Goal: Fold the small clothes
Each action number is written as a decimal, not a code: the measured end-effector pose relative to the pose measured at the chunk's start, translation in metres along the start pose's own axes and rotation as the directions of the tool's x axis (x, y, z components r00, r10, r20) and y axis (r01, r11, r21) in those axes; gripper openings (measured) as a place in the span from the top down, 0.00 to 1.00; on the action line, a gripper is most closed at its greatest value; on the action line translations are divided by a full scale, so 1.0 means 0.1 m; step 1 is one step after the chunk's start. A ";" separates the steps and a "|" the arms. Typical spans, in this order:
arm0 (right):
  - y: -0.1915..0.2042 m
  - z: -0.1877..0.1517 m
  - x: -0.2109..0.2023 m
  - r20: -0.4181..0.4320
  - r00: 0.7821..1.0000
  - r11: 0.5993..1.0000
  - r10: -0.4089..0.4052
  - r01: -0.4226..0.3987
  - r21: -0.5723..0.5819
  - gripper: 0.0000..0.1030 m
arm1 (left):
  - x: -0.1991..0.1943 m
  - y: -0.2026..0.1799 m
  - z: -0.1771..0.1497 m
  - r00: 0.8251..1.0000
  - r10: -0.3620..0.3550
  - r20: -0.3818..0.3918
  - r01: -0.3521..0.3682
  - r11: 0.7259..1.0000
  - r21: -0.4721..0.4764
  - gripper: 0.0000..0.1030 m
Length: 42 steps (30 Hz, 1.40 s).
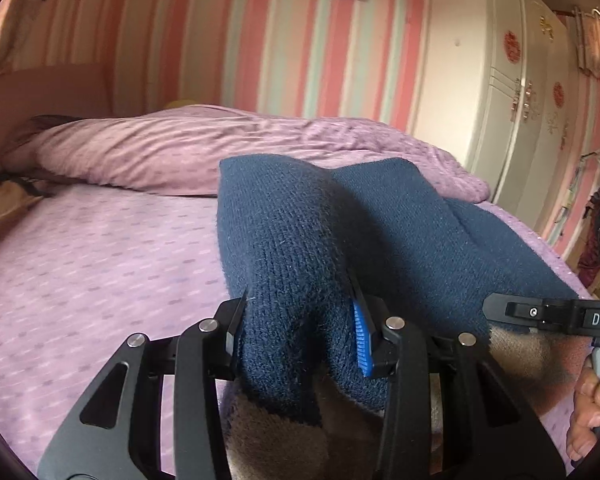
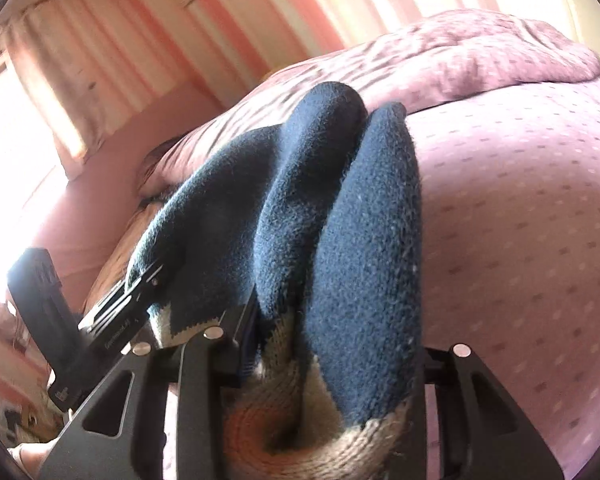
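Observation:
A navy blue knitted garment (image 1: 300, 232) with a beige band at its edge is bunched up above a bed with a lilac sheet (image 1: 100, 264). My left gripper (image 1: 300, 332) is shut on a thick fold of the garment. In the left wrist view the right gripper (image 1: 548, 314) pokes in from the right at the garment's edge. My right gripper (image 2: 332, 340) is shut on another bunched fold of the same garment (image 2: 340, 208); its right finger is hidden by the cloth. The left gripper (image 2: 120, 312) shows at the left in the right wrist view, also on the garment.
A rumpled lilac duvet (image 1: 228, 148) lies along the far side of the bed. A striped pink wall (image 1: 280, 52) stands behind, and a white wardrobe (image 1: 500, 80) to the right. A curtained window (image 2: 40, 80) is at the left.

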State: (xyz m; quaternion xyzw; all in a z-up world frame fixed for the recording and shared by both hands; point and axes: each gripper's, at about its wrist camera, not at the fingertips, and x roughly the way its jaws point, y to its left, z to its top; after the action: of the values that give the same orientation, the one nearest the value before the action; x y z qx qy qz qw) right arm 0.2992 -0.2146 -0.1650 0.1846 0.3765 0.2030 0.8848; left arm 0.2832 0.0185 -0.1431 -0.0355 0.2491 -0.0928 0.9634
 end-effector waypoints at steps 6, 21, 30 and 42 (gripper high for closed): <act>0.63 -0.51 0.43 -0.042 0.999 1.000 0.010 -0.011 -0.025 0.64 | -0.35 0.71 -0.40 0.996 0.080 -0.026 -0.080 0.997 -0.003 0.61; 1.71 -0.46 1.14 0.032 0.999 0.990 0.029 -0.024 -0.137 0.64 | -0.34 1.89 -0.27 0.981 0.184 0.054 -0.184 0.983 -0.002 0.61; 1.48 -0.95 1.77 -0.124 0.992 0.999 -0.034 0.033 -0.008 0.62 | 0.03 2.25 -0.85 0.979 0.187 -0.088 -0.186 0.982 0.015 0.58; 1.10 -1.30 1.69 -0.147 0.986 0.995 -0.077 0.085 0.048 0.36 | -0.15 2.24 -1.03 0.974 0.175 -0.140 -0.175 0.984 0.013 0.46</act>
State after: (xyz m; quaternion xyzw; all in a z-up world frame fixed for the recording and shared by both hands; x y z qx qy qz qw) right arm 0.2856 -0.0139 -0.2965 0.1775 0.4524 0.1696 0.8573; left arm 0.2561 0.2389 -0.2518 -0.0066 0.3185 -0.0097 0.9478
